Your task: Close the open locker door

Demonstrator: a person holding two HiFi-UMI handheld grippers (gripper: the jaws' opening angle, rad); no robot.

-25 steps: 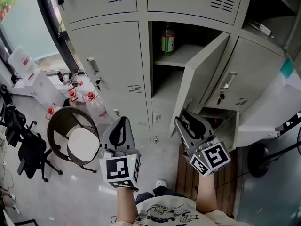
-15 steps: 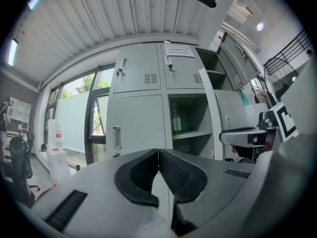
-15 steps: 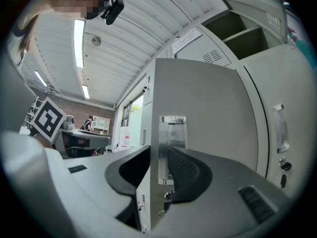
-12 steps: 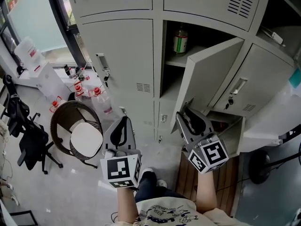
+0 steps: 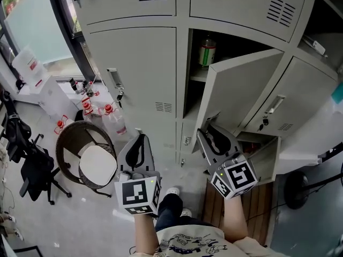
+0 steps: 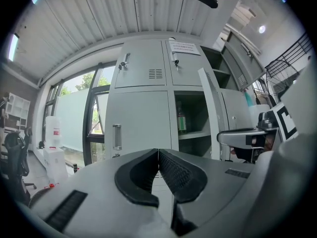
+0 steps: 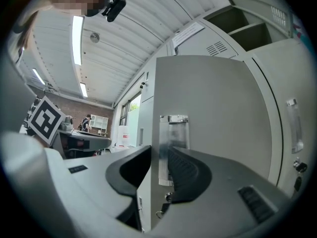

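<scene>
Before grey painted-metal lockers (image 5: 134, 63) on glossy pale floor (image 5: 80, 218), flat rectangular locker door (image 5: 241, 90) ajar centre right, right gripper (image 5: 208, 126) ridged jaws just closing astride its edge, left gripper (image 5: 140, 137) jaws pressed together, empty.

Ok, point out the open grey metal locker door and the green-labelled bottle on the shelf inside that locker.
open grey metal locker door (image 5: 244, 87), head view, middle of its flat face.
green-labelled bottle (image 5: 207, 52), head view, on its label.
</scene>
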